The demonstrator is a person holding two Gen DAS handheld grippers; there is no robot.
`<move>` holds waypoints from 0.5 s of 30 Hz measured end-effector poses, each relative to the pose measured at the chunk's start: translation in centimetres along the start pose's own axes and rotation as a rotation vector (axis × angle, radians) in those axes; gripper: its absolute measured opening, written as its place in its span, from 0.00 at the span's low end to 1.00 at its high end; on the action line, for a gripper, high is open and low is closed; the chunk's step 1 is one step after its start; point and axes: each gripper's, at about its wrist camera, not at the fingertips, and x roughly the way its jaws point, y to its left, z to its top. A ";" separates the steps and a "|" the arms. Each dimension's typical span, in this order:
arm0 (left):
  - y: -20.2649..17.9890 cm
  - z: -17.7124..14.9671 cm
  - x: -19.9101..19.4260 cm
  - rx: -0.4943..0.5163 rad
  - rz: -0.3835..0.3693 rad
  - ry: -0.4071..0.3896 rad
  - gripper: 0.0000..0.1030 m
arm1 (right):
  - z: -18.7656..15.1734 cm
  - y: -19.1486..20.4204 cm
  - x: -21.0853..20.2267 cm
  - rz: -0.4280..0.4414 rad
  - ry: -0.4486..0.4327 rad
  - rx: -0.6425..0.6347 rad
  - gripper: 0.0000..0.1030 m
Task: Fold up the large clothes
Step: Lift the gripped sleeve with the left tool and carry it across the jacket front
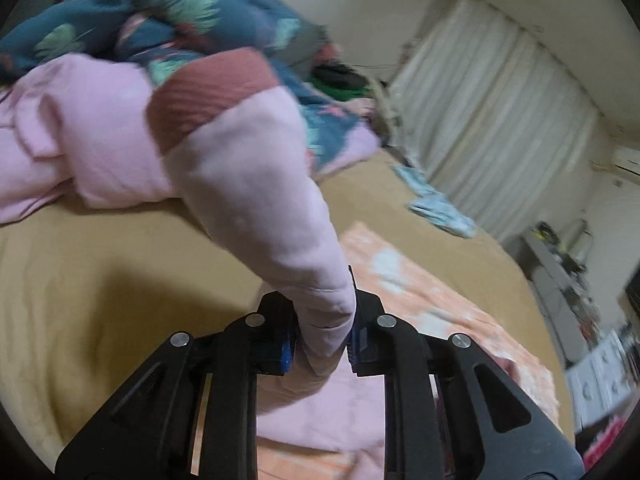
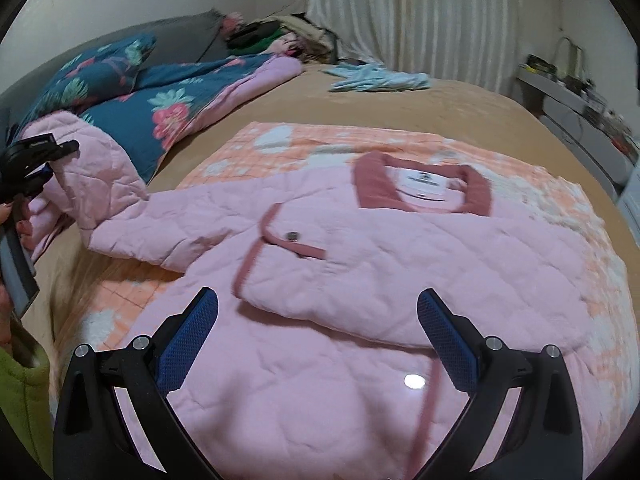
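Left gripper first: its jaws are clamped tight on the jacket, pinching a bunched fold of the pink sleeve between the blue pads, and the sleeve runs up and away from the jaws toward its dark rose cuff, lifted clear of the bed. In the right wrist view that same gripper shows at the far left edge, holding the sleeve end up off the bed. The right gripper is wide open with nothing in it; it hangs above the lower front of the jacket, and the quilted fabric fills the gap between its jaws without either pad visibly touching it. The jacket's body lies flat, front up, collar pointing away, a snap button on the rose trim near the middle. Under it is an orange and white checked blanket spread on the tan bed. Further back there's a teal floral duvet heaped on the left and a light blue garment near the far edge, just before the white curtains.
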 end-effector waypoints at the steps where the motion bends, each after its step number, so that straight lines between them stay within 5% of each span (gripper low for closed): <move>1: -1.3 -0.4 -0.6 0.019 -0.032 0.002 0.12 | -0.2 -0.6 -0.4 -0.011 -0.008 0.009 0.96; 15: -11.9 -4.4 -4.0 0.215 -0.313 0.014 0.12 | -3.7 -10.0 -4.5 -0.109 -0.053 0.229 0.96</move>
